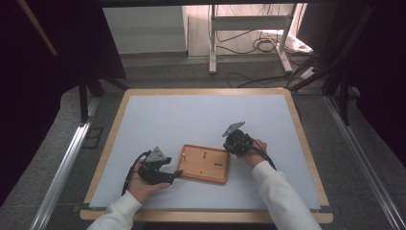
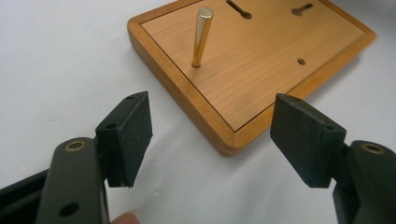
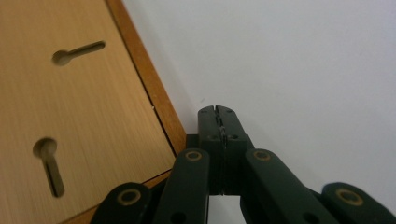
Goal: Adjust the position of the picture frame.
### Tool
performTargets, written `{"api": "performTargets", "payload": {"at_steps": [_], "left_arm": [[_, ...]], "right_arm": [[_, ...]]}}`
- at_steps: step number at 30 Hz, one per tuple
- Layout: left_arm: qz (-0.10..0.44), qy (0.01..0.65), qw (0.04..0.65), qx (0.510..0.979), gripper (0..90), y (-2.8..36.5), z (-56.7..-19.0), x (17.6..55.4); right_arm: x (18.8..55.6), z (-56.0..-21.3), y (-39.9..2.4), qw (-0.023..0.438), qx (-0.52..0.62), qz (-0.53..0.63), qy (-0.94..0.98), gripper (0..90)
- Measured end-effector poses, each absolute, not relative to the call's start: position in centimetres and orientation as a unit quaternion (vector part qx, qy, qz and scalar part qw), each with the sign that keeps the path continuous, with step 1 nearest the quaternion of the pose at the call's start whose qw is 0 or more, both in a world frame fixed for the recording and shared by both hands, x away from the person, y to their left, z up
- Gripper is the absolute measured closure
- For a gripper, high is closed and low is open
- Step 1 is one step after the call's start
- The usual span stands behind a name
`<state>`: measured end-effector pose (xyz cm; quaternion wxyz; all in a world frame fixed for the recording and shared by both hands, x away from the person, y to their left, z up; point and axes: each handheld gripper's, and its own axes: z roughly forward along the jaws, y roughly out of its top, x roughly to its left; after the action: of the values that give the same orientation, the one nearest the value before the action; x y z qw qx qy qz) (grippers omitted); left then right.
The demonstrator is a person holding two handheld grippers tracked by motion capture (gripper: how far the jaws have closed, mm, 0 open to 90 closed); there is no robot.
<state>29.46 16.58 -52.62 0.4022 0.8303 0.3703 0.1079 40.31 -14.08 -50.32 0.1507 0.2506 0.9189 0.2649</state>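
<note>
Closest up are the left gripper [image 2: 212, 140] and its two black padded fingers [image 2: 133, 135], spread wide apart with nothing between them but bare white surface, plus what looks like a fingertip poking in at the bottom edge, though it's too cropped to be sure. Just ahead of those fingers sits the near corner of a wooden frame [image 2: 261, 88], lying flat with its back panel facing up. A small brass peg [image 2: 201, 37] stands up out of that panel, leaning a bit, straight out beyond the left-hand finger, and there are keyhole slots [image 2: 239, 9] further back and a little round hole [image 2: 301, 61] off toward the right-hand finger. In the right gripper view, the right gripper [image 3: 219, 112] has its fingers pressed fully together, gripping nothing, tips down at the white worktop [image 3: 303, 70] right beside the frame's rim [image 3: 154, 93]; can't quite tell if they actually touch the wood. Two keyhole slots [image 3: 78, 50] show just off to the left of those closed fingers. From the high view, the frame [image 1: 203, 164] sits between the two grippers on the white worktop [image 1: 201, 115], left gripper [image 1: 176, 175] at its left edge, right gripper [image 1: 229, 144] at its upper right corner, each held in a hand with a white sleeve [image 1: 282, 196].
</note>
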Motion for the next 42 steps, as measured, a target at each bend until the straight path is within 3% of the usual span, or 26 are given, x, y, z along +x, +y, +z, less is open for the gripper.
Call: {"api": "performTargets", "payload": {"at_steps": [18, 29, 36, 40, 42], "left_arm": [[0.111, 0.379, 0.404, 0.825, 29.4, 16.7, -52.7, 29.4], [0.117, 0.384, 0.404, 0.822, 29.4, 17.2, -52.5, 29.2], [0.119, 0.382, 0.404, 0.822, 29.5, 17.7, -52.3, 28.4], [0.114, 0.381, 0.404, 0.824, 32.4, 17.9, -52.3, 28.1], [0.112, 0.378, 0.406, 0.825, 35.8, 18.0, -52.2, 27.7]], "right_arm": [[32.7, -51.2, -16.9, 0.122, 0.275, 0.291, 0.908, 90.0], [31.9, -50.9, -17.9, 0.126, 0.275, 0.322, 0.897, 90.0], [30.9, -50.2, -21.2, 0.134, 0.307, 0.362, 0.87, 89.7], [30.3, -50.5, -23.0, 0.134, 0.324, 0.372, 0.859, 70.8], [29.8, -50.6, -24.1, 0.157, 0.35, 0.38, 0.842, 51.7]]}}
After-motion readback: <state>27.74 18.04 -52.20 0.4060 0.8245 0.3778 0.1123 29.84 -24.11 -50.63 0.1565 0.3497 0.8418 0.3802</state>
